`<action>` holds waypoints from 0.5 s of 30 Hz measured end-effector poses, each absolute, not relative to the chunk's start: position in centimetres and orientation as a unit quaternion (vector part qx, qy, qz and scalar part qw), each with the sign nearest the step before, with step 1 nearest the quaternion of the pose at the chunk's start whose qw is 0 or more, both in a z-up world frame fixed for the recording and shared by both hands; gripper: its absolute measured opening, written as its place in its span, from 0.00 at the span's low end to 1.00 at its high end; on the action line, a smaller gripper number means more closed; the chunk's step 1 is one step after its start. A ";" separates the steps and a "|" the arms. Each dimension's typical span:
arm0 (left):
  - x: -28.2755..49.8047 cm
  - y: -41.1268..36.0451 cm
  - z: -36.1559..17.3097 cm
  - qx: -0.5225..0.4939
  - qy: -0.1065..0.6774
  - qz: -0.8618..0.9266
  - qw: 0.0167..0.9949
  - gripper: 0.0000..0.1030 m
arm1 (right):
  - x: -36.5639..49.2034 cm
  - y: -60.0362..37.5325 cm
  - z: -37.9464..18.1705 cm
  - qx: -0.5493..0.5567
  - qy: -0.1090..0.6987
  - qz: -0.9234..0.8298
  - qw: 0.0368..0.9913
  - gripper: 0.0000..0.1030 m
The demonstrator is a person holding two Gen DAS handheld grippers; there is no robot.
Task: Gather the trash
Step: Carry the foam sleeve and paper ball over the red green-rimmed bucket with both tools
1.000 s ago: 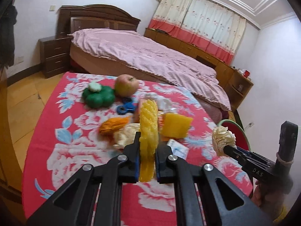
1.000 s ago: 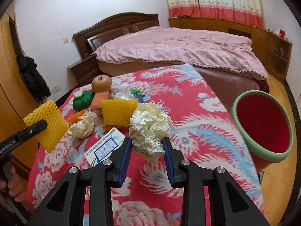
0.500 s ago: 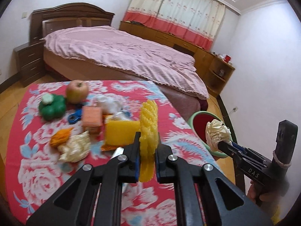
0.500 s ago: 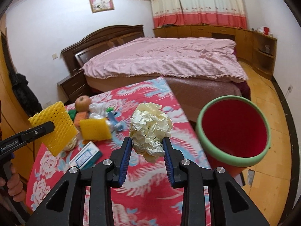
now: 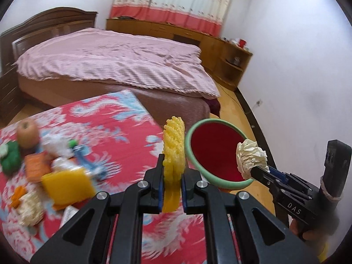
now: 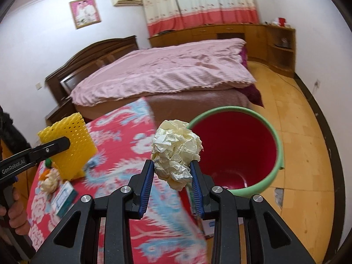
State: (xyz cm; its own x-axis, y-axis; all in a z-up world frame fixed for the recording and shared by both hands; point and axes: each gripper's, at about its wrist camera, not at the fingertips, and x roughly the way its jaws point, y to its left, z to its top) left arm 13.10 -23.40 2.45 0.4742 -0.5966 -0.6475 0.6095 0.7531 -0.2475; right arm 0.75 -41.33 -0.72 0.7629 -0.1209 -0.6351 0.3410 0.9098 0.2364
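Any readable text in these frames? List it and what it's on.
"DAS": white letters on the right claw body, seen from the left wrist.
"GenRobot.AI": on the left claw arm, seen from the right wrist.
Printed card on the floral tablecloth: too blurred to read.

crinkled paper ball [image 6: 176, 151] | yellow foam net [image 5: 173, 151], knobbly | glossy plastic bin [image 6: 270, 140] | printed cloth table cover [image 5: 123, 132]
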 end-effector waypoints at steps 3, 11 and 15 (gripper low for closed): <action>13.3 -26.6 1.5 0.024 0.379 -0.368 0.849 0.11 | 0.9 -43.3 -1.5 0.184 0.327 -0.139 0.917 0.33; 14.4 -33.1 -1.6 0.047 0.408 -0.400 0.819 0.10 | 1.2 -47.5 -4.3 0.207 0.347 -0.175 0.898 0.34; 14.9 -35.6 -3.0 0.060 0.415 -0.417 0.807 0.10 | 1.2 -48.9 -5.5 0.218 0.356 -0.190 0.889 0.34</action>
